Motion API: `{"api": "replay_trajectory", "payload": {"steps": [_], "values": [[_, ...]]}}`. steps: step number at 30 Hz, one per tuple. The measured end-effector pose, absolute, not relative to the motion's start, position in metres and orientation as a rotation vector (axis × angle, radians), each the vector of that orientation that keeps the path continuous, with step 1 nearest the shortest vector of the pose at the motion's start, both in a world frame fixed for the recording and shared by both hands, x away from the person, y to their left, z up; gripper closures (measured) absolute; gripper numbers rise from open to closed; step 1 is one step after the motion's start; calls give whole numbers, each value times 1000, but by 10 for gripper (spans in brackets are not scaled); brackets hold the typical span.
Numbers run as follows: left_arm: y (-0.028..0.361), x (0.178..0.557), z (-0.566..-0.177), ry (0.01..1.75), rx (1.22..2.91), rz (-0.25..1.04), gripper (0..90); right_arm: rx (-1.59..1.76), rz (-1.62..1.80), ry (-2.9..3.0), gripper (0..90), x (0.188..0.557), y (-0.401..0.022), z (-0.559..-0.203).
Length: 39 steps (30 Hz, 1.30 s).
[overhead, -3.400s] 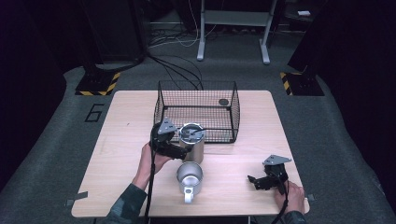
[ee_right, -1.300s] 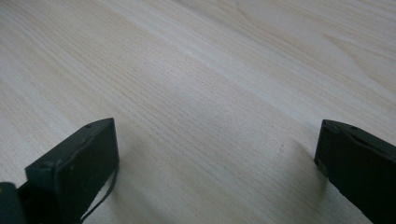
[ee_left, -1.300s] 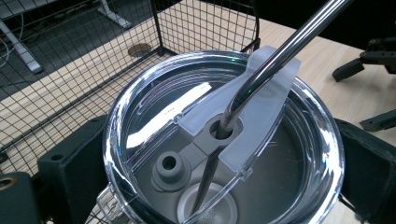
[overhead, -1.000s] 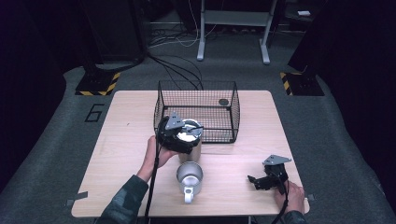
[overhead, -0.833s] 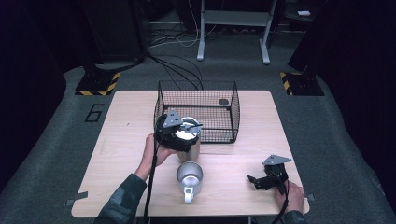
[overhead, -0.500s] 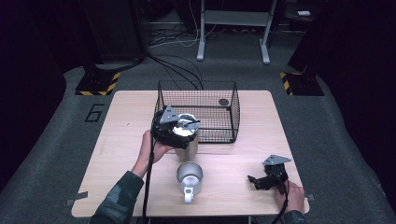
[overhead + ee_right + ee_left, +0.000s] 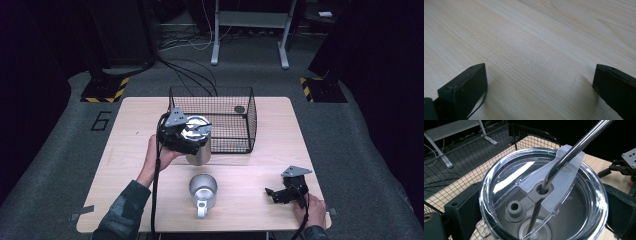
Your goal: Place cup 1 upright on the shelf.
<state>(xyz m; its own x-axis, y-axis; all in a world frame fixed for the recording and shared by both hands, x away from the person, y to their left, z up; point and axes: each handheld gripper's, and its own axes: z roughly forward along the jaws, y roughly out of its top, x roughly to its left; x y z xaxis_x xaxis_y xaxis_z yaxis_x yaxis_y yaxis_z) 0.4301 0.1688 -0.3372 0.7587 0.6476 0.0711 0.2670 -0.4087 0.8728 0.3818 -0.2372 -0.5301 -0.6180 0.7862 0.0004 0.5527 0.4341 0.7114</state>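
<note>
Left gripper (image 7: 192, 134) raised beside the basket (image 7: 220, 107), jaws clamped on the tumbler (image 7: 198, 150). Right gripper (image 7: 282, 192) well apart from basket, low, jaws spread.

A dim room with dark surroundings. A light wooden table (image 7: 125, 130) with rounded corners stands on grey carpet (image 7: 60, 150). Beyond the table's far edge, black cables (image 7: 192, 75) trail across the floor towards a pale metal desk frame (image 7: 248, 30) with two legs on flat feet. Yellow-and-black hazard-striped blocks (image 7: 106, 90) sit on the floor at far left and far right (image 7: 320, 87). A large number six (image 7: 101, 120) is marked on the carpet left of the table.
</note>
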Motion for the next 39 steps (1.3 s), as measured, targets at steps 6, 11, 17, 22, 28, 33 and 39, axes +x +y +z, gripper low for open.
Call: {"api": "replay_trajectory", "payload": {"steps": [6,11,17,22,28,33,39], "values": [[173,430,-326,688,1981,518,41,1153,986,2360,0,381,-237,-530],[174,432,-319,678,1983,528,41,1153,988,2358,0,382,-237,-530],[176,436,-311,682,1979,531,41,1147,986,2361,0,382,-237,-530],[179,439,-303,689,1955,540,41,1147,987,2361,0,382,-237,-530],[180,443,-295,689,1949,545,41,1151,987,2361,0,382,-237,-530],[181,451,-291,702,1959,554,41,1153,986,2361,0,382,-237,-530],[181,458,-284,718,1954,578,41,1151,987,2361,0,382,-237,-530]]}}
